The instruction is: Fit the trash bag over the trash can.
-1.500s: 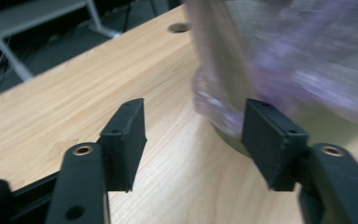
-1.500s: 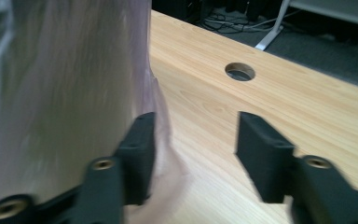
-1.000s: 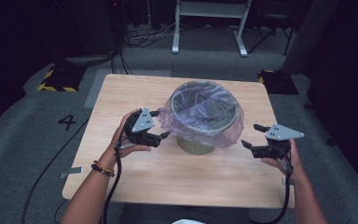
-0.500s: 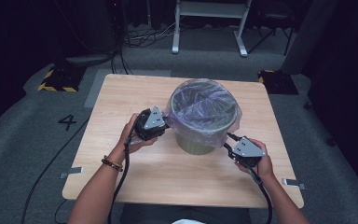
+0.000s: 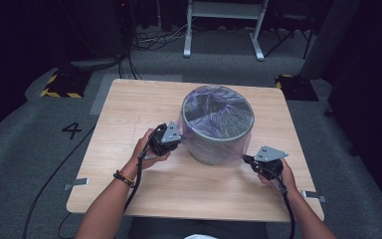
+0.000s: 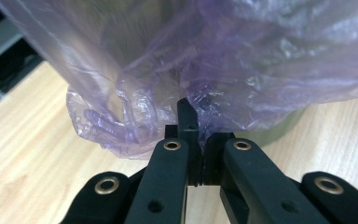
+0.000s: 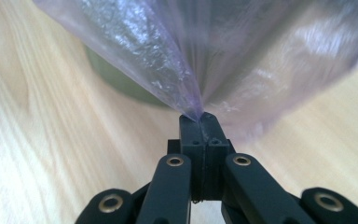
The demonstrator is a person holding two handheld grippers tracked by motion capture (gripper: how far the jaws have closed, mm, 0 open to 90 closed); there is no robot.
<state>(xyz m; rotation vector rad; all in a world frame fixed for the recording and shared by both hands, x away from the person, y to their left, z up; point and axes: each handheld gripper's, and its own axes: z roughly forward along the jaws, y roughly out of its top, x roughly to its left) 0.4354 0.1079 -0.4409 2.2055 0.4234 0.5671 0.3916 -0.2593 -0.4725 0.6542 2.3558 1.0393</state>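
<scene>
Left gripper pinches the purple bag lining the bin; right gripper likewise.

1. The bin wall is mostly veiled by the purple bag; in the left gripper view only a dull sliver of bin peeks below the film.
2. In that view the bag runs off the top and both sides, and its upper part is blurred.
3. The left gripper tips are partly buried in crumpled film, so the pinch itself is hidden.
4. In the right gripper view the bag is cut off at the top and blurred at the right; the bin behind it is soft.
5. In the high view both forearms leave the bottom edge, and the right gripper tips are too small to read.
</scene>
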